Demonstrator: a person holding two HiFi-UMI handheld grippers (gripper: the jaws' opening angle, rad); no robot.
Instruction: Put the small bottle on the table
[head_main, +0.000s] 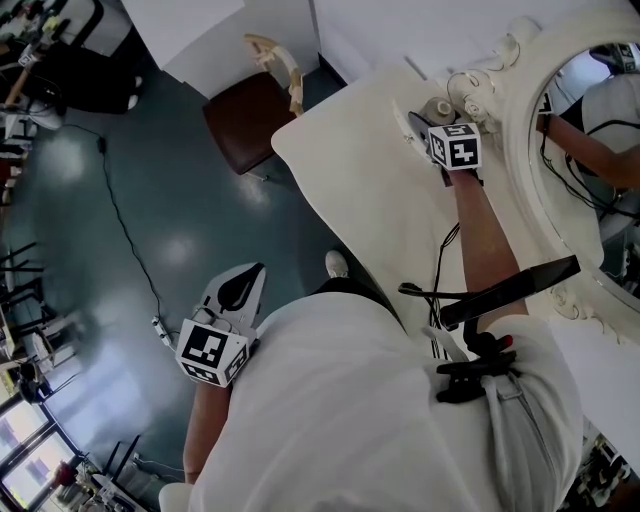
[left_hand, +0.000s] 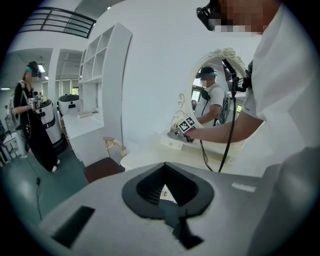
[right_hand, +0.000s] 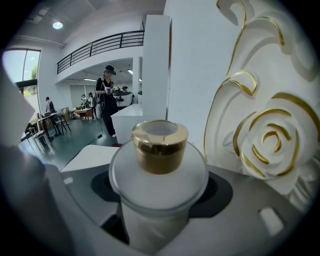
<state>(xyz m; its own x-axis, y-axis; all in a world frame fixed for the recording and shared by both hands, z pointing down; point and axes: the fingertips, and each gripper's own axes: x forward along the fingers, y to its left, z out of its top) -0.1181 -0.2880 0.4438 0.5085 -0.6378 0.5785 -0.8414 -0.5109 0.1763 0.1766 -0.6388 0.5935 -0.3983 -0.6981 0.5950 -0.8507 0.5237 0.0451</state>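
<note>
The small bottle (right_hand: 159, 170) is frosted white with a gold cap (right_hand: 160, 145). It fills the right gripper view, upright between the jaws. My right gripper (head_main: 427, 120) is shut on it, reaching over the far corner of the cream dressing table (head_main: 360, 190), close to the carved mirror frame (head_main: 500, 70). In the head view only the bottle's top (head_main: 438, 108) shows, and I cannot tell whether its base touches the table. My left gripper (head_main: 240, 292) hangs low over the dark floor at my left side, shut on nothing.
A wooden chair with a brown seat (head_main: 245, 125) stands at the table's left end. A cable (head_main: 125, 240) runs across the floor. White shelving (left_hand: 100, 75) is against the wall, and a person in black (left_hand: 30, 115) stands far off.
</note>
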